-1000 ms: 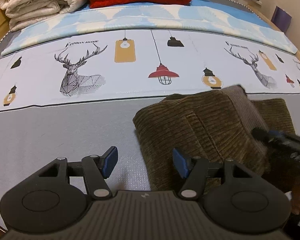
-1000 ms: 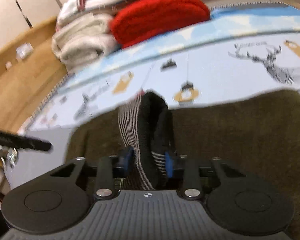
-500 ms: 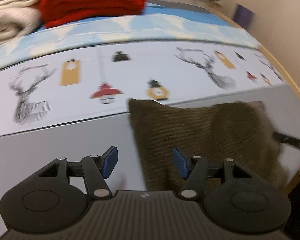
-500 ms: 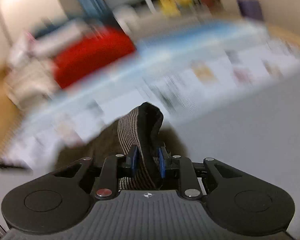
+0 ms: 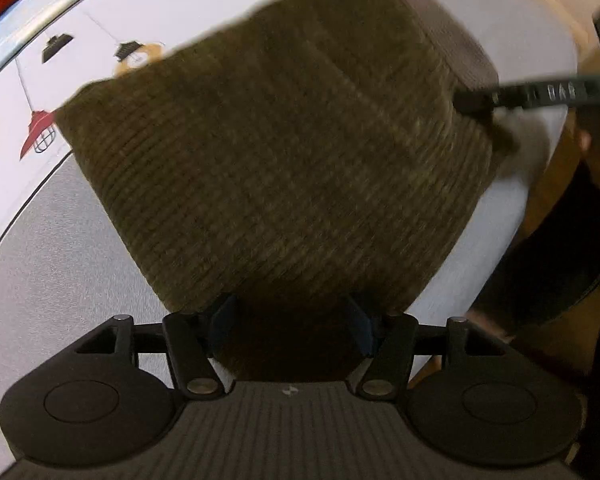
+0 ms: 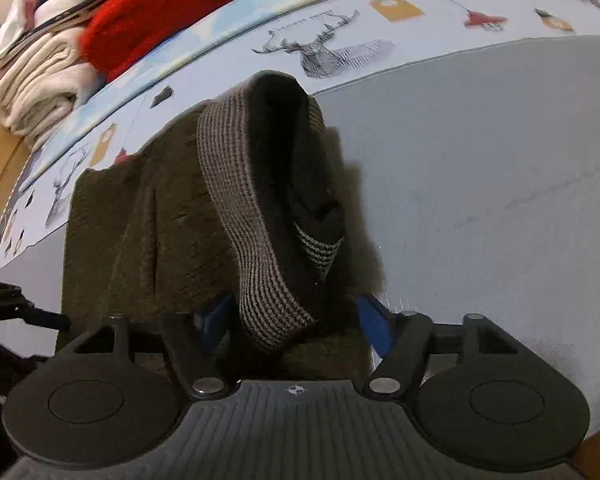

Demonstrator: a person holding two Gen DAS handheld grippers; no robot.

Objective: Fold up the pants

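Note:
The brown corduroy pants (image 5: 284, 152) lie folded in a thick stack on the grey bed cover. My left gripper (image 5: 292, 320) is open, its blue-padded fingers straddling the near edge of the stack. In the right wrist view the pants (image 6: 140, 216) show their striped ribbed waistband (image 6: 236, 200) standing up in a loop. My right gripper (image 6: 296, 320) is open with the waistband end lying loose between its fingers. The right gripper's finger (image 5: 532, 96) shows at the far right corner of the stack in the left wrist view.
A deer-and-lamp printed sheet (image 6: 380, 36) runs along the far side. A red blanket (image 6: 160, 12) and cream blankets (image 6: 40, 80) are stacked at the back left. The grey cover (image 6: 500, 184) stretches right. The wooden bed edge (image 5: 560, 176) is at the right.
My right gripper has opened and let go of the waistband, which it pinched before. My left gripper has moved in close, so the stack's edge now sits between its open fingers.

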